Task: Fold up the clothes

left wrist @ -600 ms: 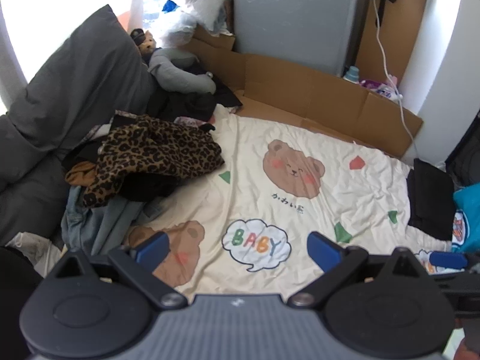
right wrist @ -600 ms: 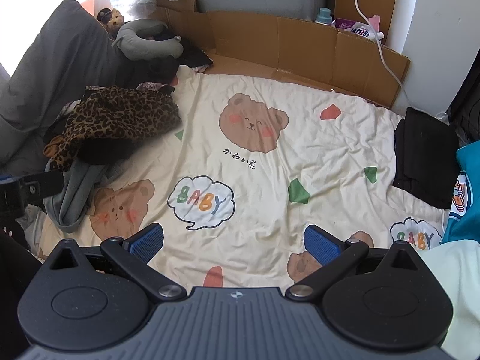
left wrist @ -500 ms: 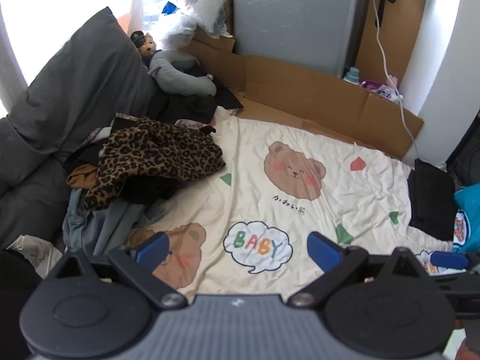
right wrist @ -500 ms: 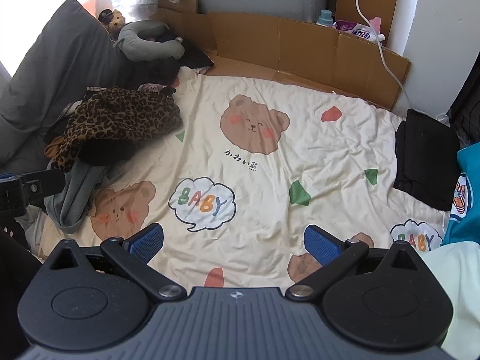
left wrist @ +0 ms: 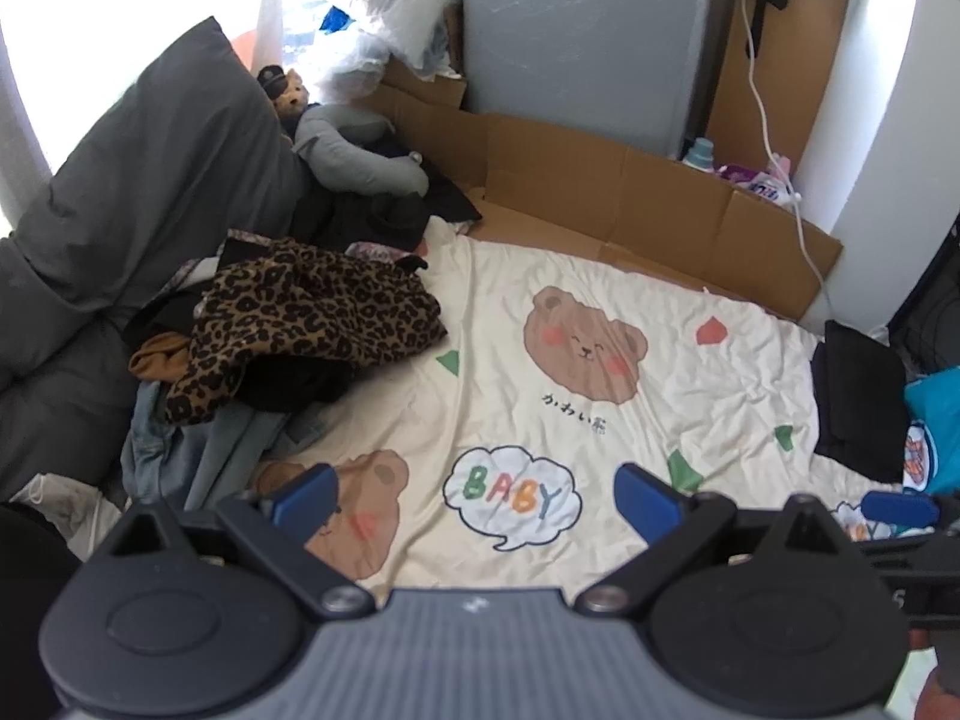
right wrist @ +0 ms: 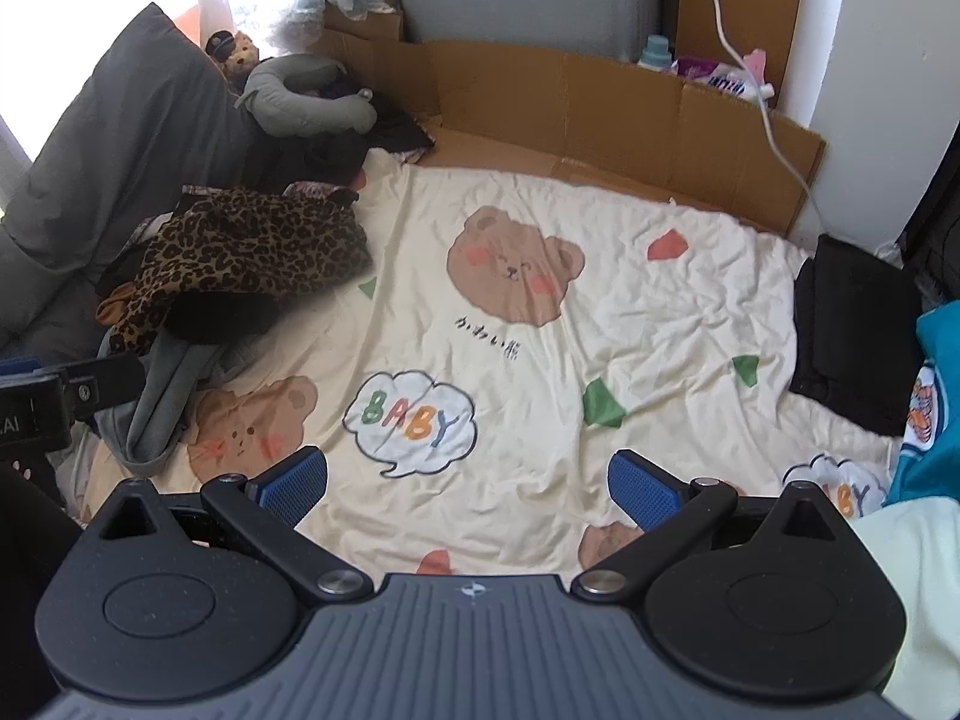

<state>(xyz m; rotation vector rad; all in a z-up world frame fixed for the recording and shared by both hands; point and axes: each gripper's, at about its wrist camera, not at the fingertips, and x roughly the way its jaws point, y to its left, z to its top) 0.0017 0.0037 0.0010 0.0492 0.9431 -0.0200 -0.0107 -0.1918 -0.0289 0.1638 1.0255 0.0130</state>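
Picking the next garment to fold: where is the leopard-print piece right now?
The leopard-print garment tops the clothes pile at the left edge of the bear-print sheet in both wrist views, just below the grey pillow.

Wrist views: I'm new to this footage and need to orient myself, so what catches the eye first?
The cream bear-print blanket fills the middle, with a colourful BABY bubble near the open right gripper. A leopard-print garment tops a heap of clothes at the blanket's left edge, against a grey pillow. A folded black garment lies at the right edge; the left gripper is open too.
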